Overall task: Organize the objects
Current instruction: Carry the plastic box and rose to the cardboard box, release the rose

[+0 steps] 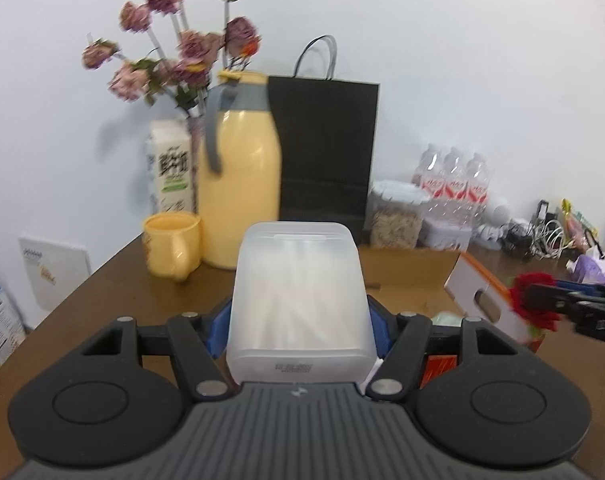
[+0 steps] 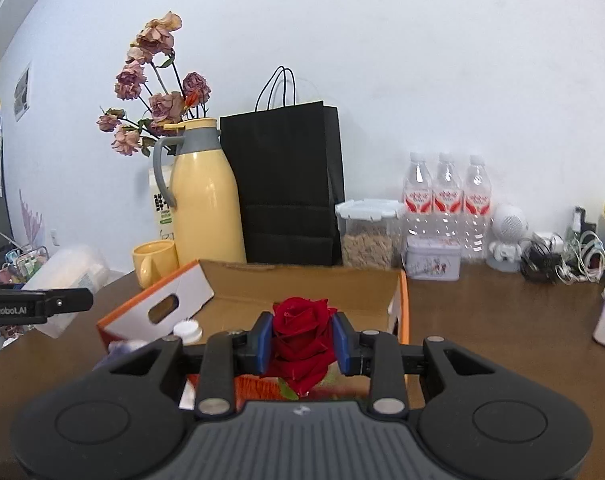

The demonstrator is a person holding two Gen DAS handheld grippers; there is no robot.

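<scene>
My left gripper (image 1: 298, 320) is shut on a translucent white plastic box (image 1: 298, 288), held up above the brown table (image 1: 102, 304). The same box (image 2: 66, 276) shows at the left edge of the right wrist view, in that gripper's black fingers (image 2: 62, 304). My right gripper (image 2: 302, 344) is shut on a red rose (image 2: 300, 320), blue pads pressing on the bloom from both sides. It hovers over an open cardboard box (image 2: 302, 284) with an orange and white flap (image 2: 174, 300). The rose (image 1: 530, 292) also appears at the right of the left wrist view.
Along the wall stand a yellow thermos (image 2: 206, 196), a yellow mug (image 2: 152, 260), a black paper bag (image 2: 286, 184), a cereal container (image 2: 368, 232), a small tin (image 2: 432, 264), three water bottles (image 2: 446, 192) and tangled cables (image 2: 558, 260). A white-capped bottle (image 2: 188, 330) lies inside the cardboard box.
</scene>
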